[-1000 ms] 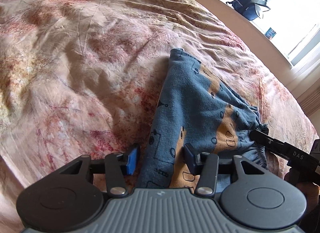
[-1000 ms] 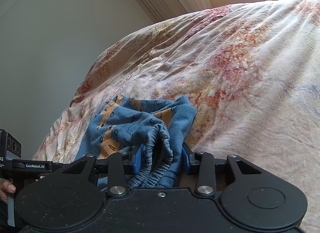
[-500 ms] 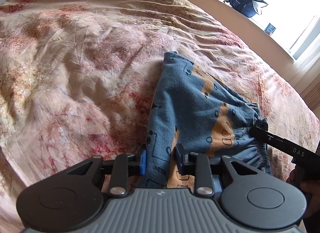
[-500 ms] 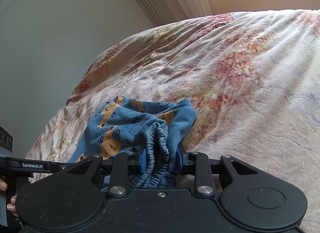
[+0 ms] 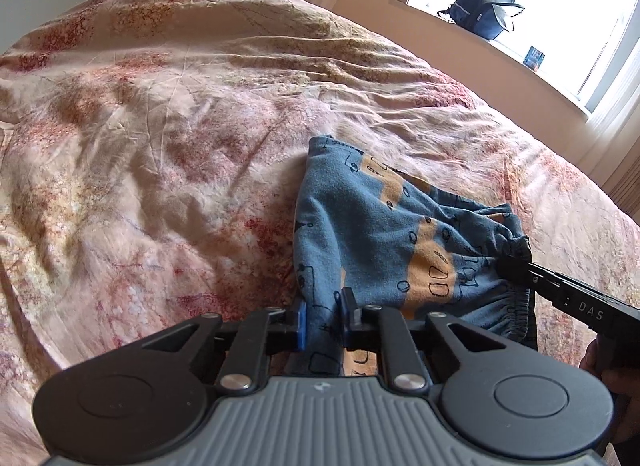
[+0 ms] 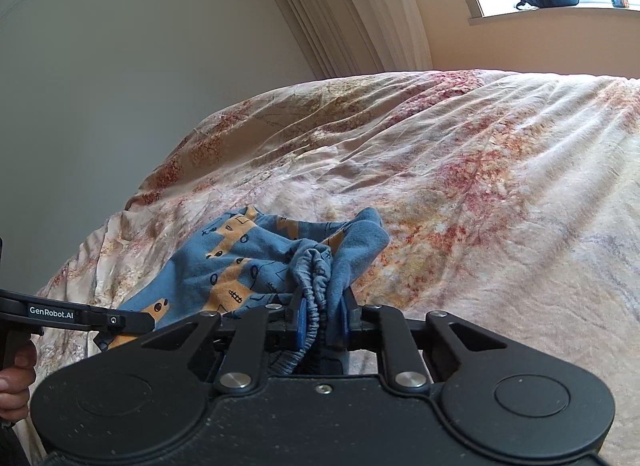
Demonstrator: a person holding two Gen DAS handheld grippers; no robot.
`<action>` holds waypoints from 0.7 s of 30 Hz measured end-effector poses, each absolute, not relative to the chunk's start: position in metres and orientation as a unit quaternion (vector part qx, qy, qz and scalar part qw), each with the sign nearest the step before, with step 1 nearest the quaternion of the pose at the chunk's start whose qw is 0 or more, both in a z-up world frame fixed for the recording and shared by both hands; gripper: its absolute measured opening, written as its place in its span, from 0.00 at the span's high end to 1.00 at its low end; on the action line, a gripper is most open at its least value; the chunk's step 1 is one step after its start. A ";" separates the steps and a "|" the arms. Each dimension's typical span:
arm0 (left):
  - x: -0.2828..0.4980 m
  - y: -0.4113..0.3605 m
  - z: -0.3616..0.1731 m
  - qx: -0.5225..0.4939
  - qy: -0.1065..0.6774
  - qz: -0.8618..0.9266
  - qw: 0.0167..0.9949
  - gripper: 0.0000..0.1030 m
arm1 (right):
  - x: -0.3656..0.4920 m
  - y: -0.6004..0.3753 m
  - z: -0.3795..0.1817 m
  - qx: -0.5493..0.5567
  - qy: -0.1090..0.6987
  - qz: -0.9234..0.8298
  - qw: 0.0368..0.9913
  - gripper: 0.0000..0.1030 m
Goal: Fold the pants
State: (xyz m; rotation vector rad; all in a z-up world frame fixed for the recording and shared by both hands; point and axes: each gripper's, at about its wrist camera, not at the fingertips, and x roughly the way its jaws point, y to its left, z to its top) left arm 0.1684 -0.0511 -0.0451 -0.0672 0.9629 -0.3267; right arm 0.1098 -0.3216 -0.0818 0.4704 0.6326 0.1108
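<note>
Small blue pants (image 5: 380, 234) with orange patches and black drawings lie bunched on a floral bedspread (image 5: 160, 145). My left gripper (image 5: 324, 314) is closing on the near edge of the pants, and its pads pinch the cloth. The right gripper (image 5: 516, 262) grips the gathered waistband at the right side. In the right wrist view, the right gripper (image 6: 322, 318) is closing too, with the elastic waistband squeezed between its blue pads. The pants (image 6: 224, 266) hang slightly lifted between both grippers. There the left gripper (image 6: 148, 320) reaches in from the left edge.
The wrinkled bedspread (image 6: 480, 205) stretches far ahead and to the sides. A dark backpack (image 5: 484, 5) and a small box (image 5: 536, 55) sit on the windowsill. Curtains (image 6: 360, 5) and a plain wall (image 6: 120, 65) stand behind the bed. A hand (image 6: 12, 378) holds the left gripper's handle.
Both pairs of jaws have narrowed onto the cloth. Both grippers have risen a little, drawing the near edge and waistband of the pants up off the bed.
</note>
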 end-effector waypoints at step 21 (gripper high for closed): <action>0.183 -0.053 -0.010 -0.060 0.396 -0.180 0.898 0.85 | 0.119 -0.319 -0.029 0.192 0.241 0.069 0.949 0.85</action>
